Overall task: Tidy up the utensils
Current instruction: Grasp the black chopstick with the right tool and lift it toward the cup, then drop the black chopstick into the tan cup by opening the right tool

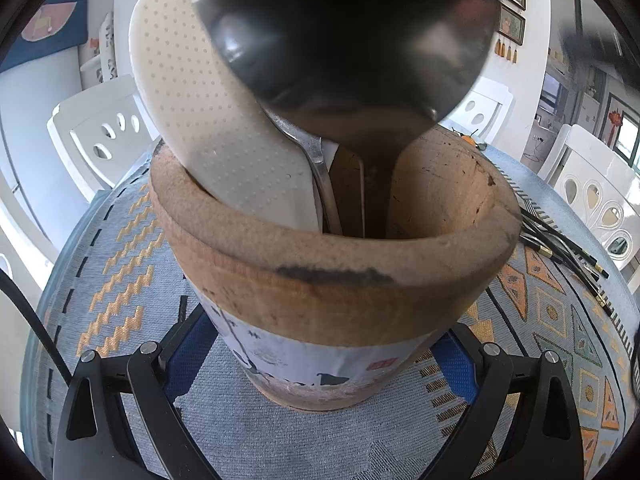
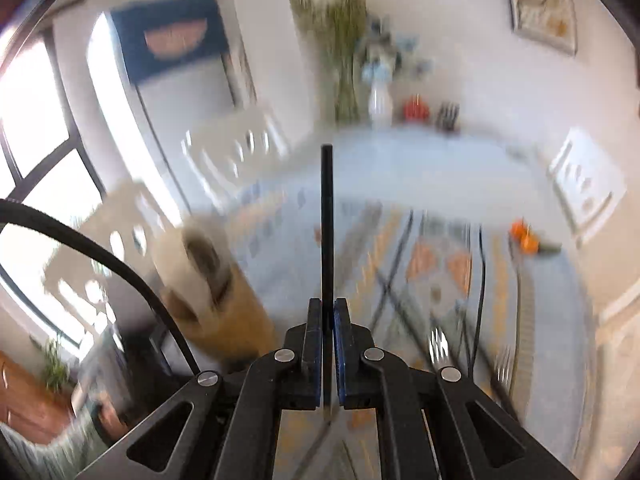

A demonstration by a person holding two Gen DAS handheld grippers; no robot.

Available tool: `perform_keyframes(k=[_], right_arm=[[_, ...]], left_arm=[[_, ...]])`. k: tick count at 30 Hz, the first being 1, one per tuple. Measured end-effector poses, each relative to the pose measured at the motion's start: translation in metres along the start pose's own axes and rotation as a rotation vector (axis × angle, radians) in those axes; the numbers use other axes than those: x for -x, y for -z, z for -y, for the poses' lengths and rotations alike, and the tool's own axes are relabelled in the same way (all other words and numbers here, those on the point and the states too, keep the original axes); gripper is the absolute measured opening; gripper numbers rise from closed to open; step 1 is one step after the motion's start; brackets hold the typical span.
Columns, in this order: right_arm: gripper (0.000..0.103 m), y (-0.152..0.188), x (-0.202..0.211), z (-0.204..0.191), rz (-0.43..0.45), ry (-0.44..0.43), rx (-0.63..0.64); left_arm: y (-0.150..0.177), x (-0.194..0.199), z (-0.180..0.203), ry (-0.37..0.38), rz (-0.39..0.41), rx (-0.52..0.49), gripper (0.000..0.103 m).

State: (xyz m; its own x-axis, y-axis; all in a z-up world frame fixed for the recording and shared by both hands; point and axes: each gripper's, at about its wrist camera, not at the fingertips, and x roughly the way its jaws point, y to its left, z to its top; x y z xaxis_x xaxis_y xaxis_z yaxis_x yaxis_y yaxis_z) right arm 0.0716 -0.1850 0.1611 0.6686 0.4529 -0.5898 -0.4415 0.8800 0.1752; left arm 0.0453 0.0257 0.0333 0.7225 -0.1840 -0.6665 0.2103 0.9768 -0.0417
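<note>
Cork-rimmed holder (image 1: 320, 240) stands on the patterned worktop (image 1: 132, 240), braced between the spread fingers of the left tool (image 1: 320, 364), which touch its base. Inside it lean a white rice paddle (image 1: 212, 120), a metal spoon (image 1: 320, 160) and a dark ladle (image 1: 344, 28). Right tool (image 2: 328, 344) is pressed together, pinching a thin black utensil handle (image 2: 327, 216), up and right of the holder. Best tip it upright and lower it into the free gap right of the ladle. More black utensils (image 1: 560, 236) lie right of the holder.

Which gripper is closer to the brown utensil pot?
Left. The left gripper straddles the pot at its base. The right gripper, clamping a thin black stick, is off beside it.
</note>
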Motion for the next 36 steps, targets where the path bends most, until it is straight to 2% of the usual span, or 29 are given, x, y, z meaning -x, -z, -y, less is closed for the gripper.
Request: perform_keyframes(k=[4, 7, 10, 15, 19, 24, 36], right_arm=[[0.005, -0.041, 0.013, -0.007, 0.166, -0.038, -0.031], [0.005, -0.068, 0.023, -0.019, 0.235, -0.067, -0.030], [0.005, -0.085, 0.032, -0.035, 0.264, -0.095, -0.019], [0.005, -0.086, 0.031, -0.060, 0.248, -0.148, 0.014], [0.005, -0.072, 0.024, -0.072, 0.192, -0.181, 0.039], [0.005, -0.063, 0.013, -0.074, 0.147, -0.188, 0.062], [0.005, -0.058, 0.016, -0.078, 0.111, -0.187, 0.090]], left_arm=[[0.000, 0.000, 0.000, 0.000, 0.000, 0.000, 0.098], [0.000, 0.000, 0.000, 0.000, 0.000, 0.000, 0.098], [0.000, 0.000, -0.001, 0.003, -0.001, 0.002, 0.098], [0.000, 0.000, -0.001, 0.004, -0.001, 0.003, 0.098], [0.000, 0.000, -0.001, 0.004, -0.001, 0.003, 0.098], [0.000, 0.002, -0.003, 0.006, 0.002, 0.003, 0.098], [0.000, 0.002, -0.003, 0.005, 0.003, 0.003, 0.098]])
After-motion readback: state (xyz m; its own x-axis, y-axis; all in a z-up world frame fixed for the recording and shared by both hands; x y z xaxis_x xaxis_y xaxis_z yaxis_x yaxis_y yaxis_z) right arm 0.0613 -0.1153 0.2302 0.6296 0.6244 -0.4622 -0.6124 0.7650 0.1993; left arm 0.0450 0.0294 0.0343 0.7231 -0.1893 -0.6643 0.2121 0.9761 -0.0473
